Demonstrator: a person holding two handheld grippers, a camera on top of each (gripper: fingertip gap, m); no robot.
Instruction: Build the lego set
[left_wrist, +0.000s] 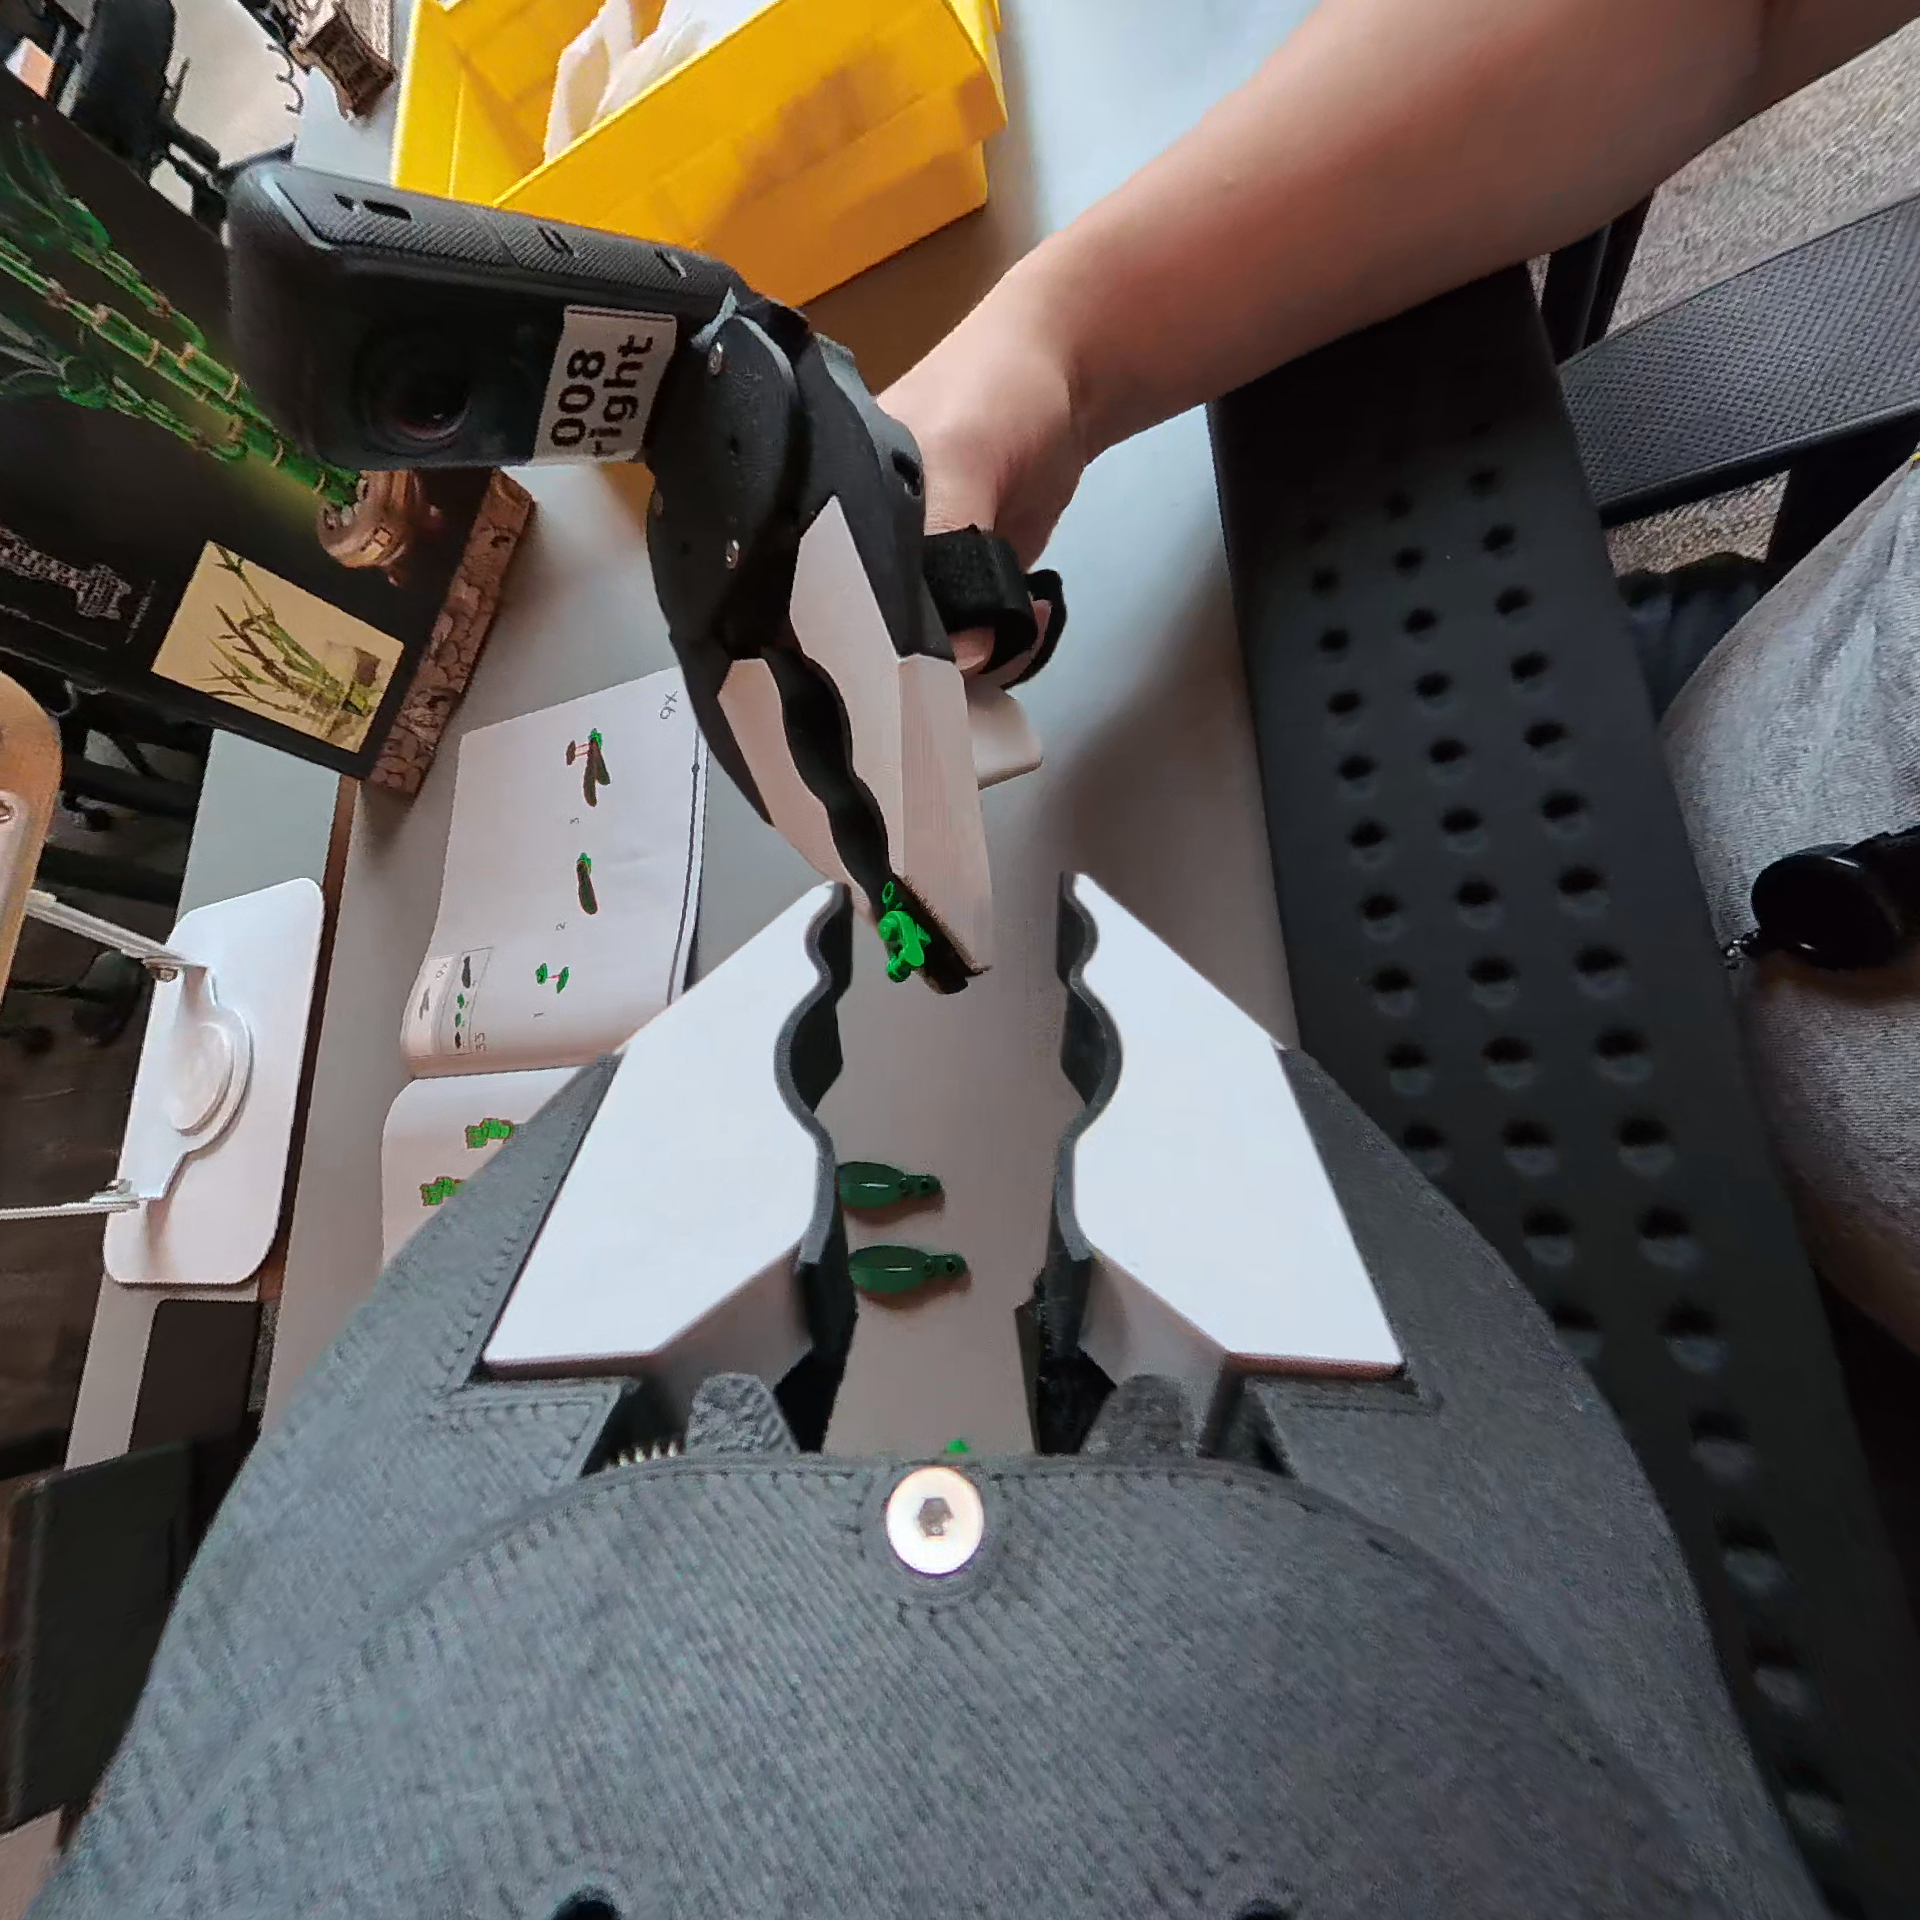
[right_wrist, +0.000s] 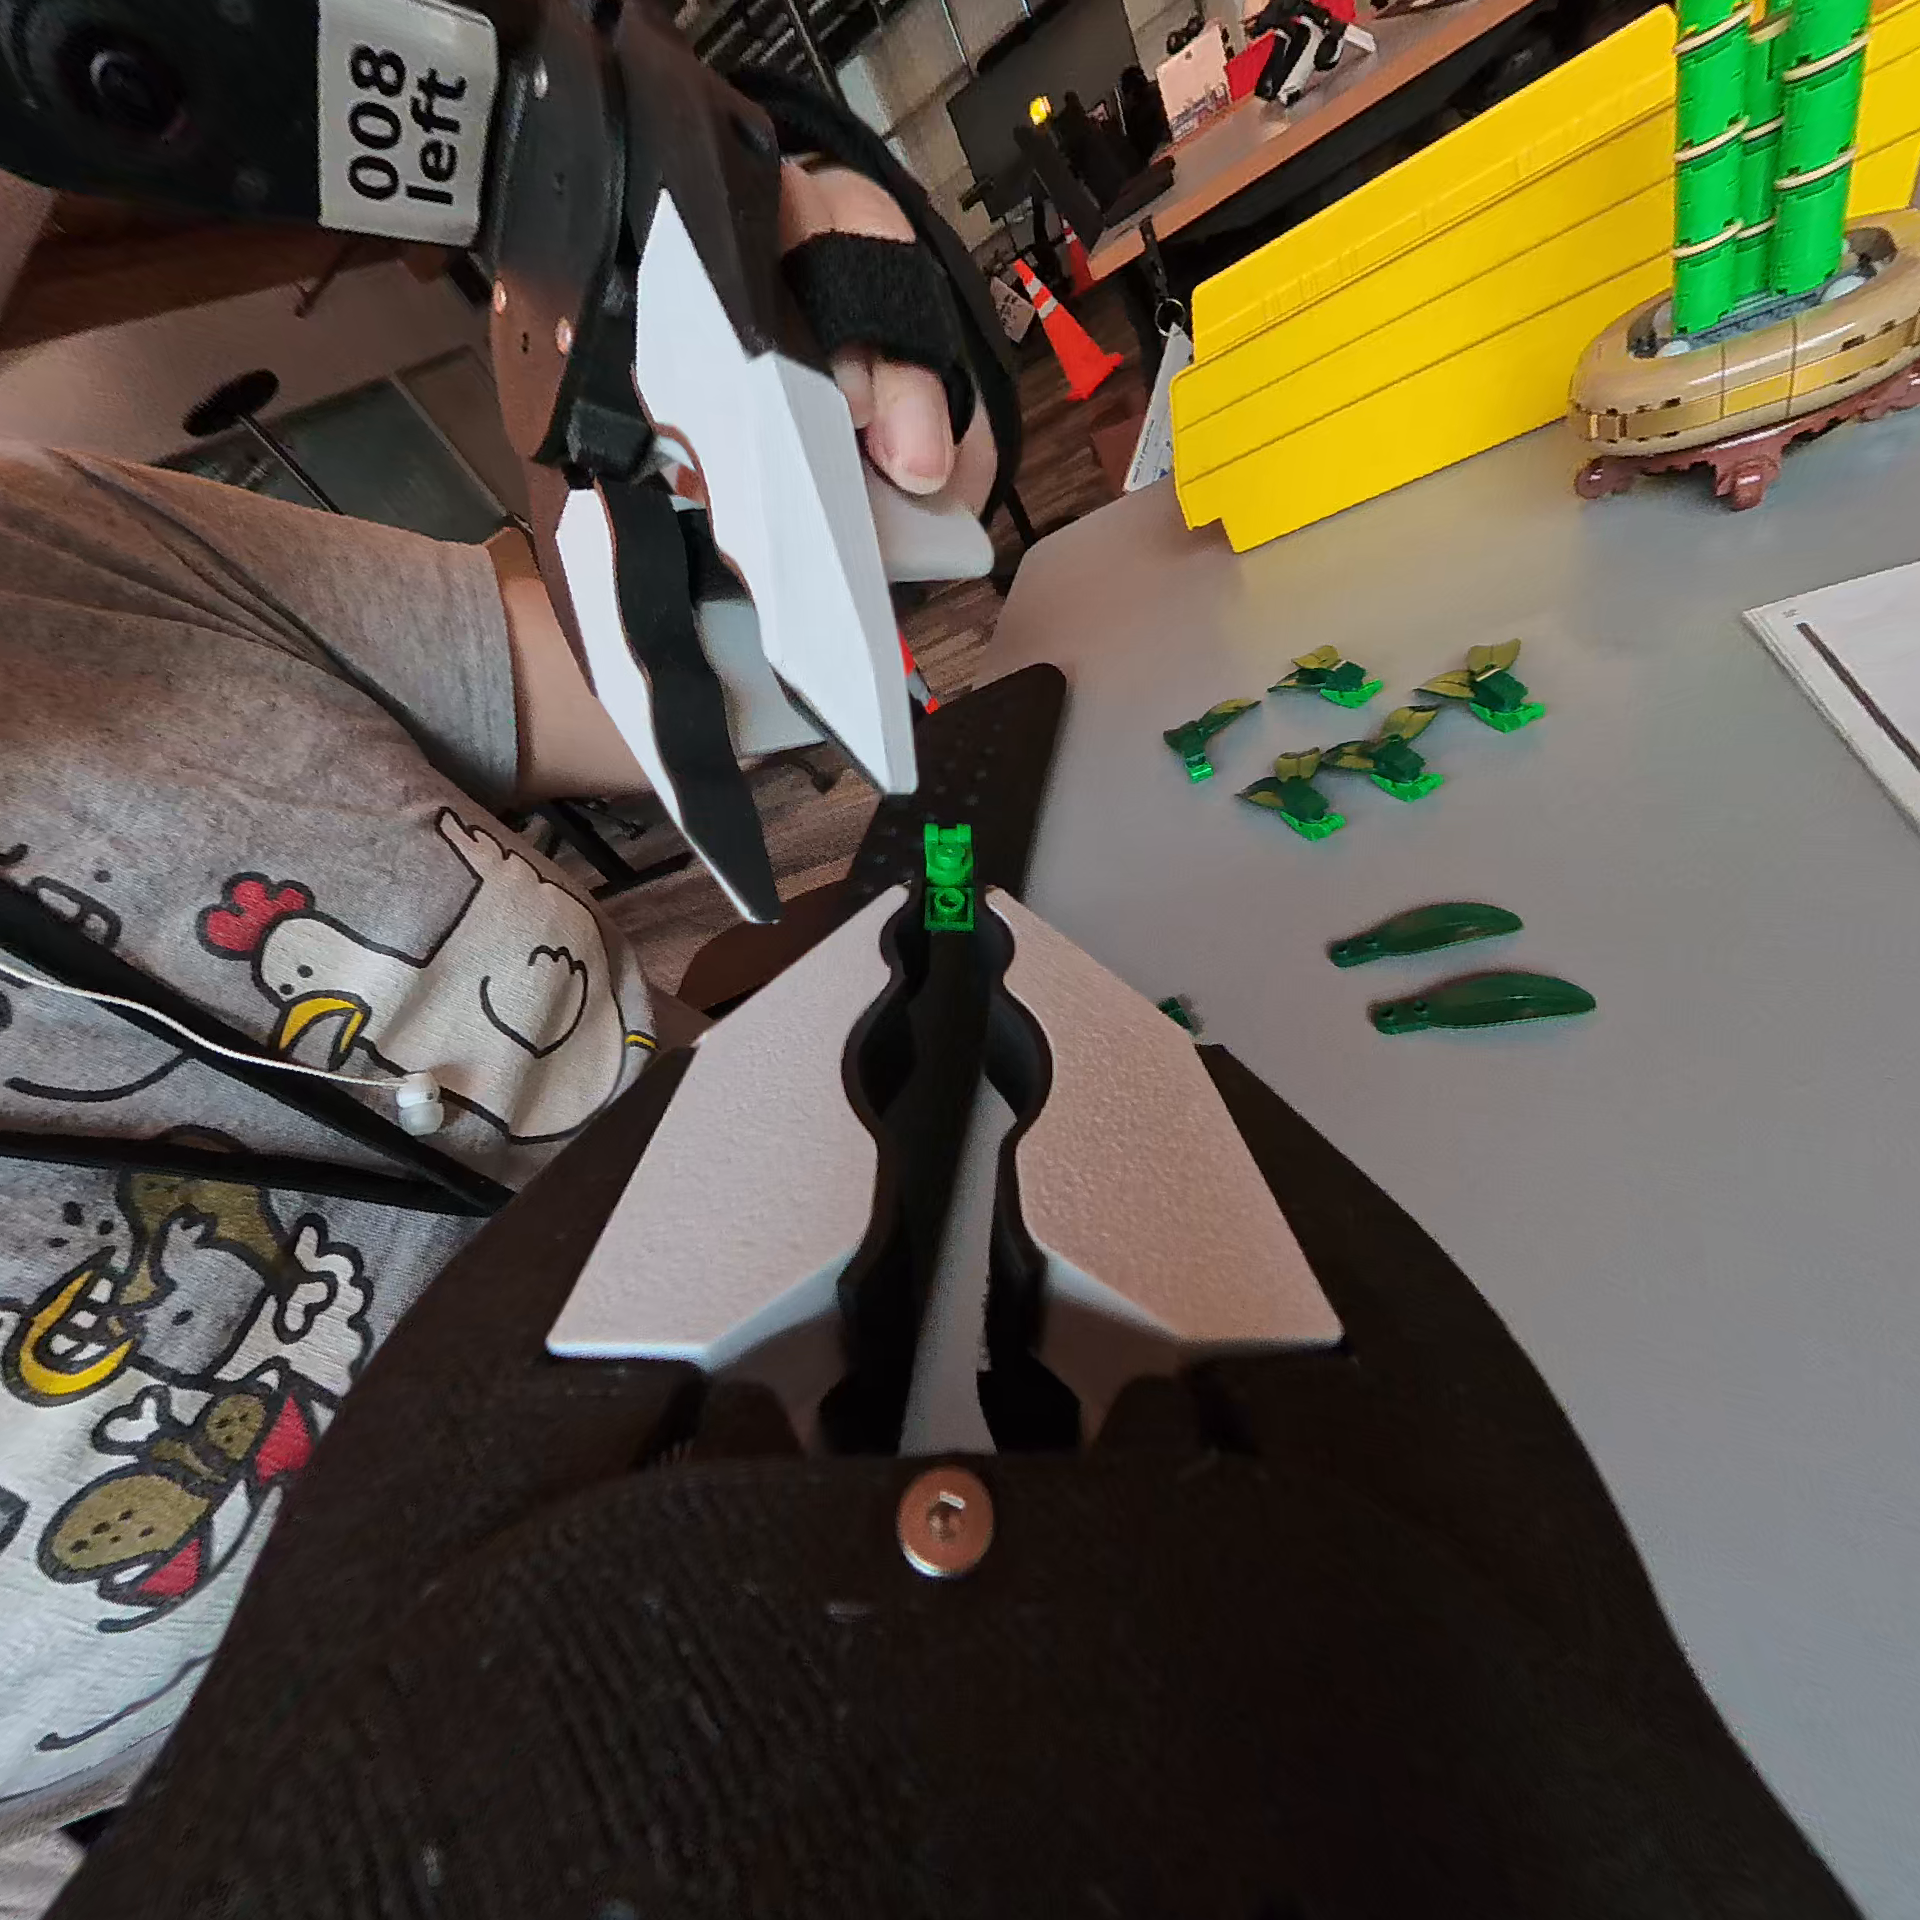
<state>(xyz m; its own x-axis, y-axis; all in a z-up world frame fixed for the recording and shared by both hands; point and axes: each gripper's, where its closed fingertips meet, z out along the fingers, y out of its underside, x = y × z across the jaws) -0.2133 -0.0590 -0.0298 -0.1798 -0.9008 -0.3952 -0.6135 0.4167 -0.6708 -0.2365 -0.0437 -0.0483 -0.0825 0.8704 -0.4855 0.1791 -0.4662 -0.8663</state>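
Observation:
My right gripper (right_wrist: 948, 906) is shut on a small bright green lego piece (right_wrist: 948, 878) that sticks out past its tips. In the left wrist view the right gripper (left_wrist: 928, 961) holds that piece (left_wrist: 899, 938) above the grey table, between my left fingertips. My left gripper (left_wrist: 954, 899) is open and empty; in the right wrist view it (right_wrist: 831, 847) hangs just left of and above the held piece. Two dark green leaf pieces (left_wrist: 894, 1226) lie on the table under the left gripper and also show in the right wrist view (right_wrist: 1455, 966).
Several built leaf clusters (right_wrist: 1371, 738) lie on the table. The green bamboo model (right_wrist: 1756, 156) stands in its tan pot (right_wrist: 1745, 364) beside yellow bins (right_wrist: 1403, 343). The instruction booklet (left_wrist: 571, 883), the set's box (left_wrist: 208, 520) and a black perforated chair (left_wrist: 1455, 831) surround the spot. Left and right tips are no more than a few centimetres apart.

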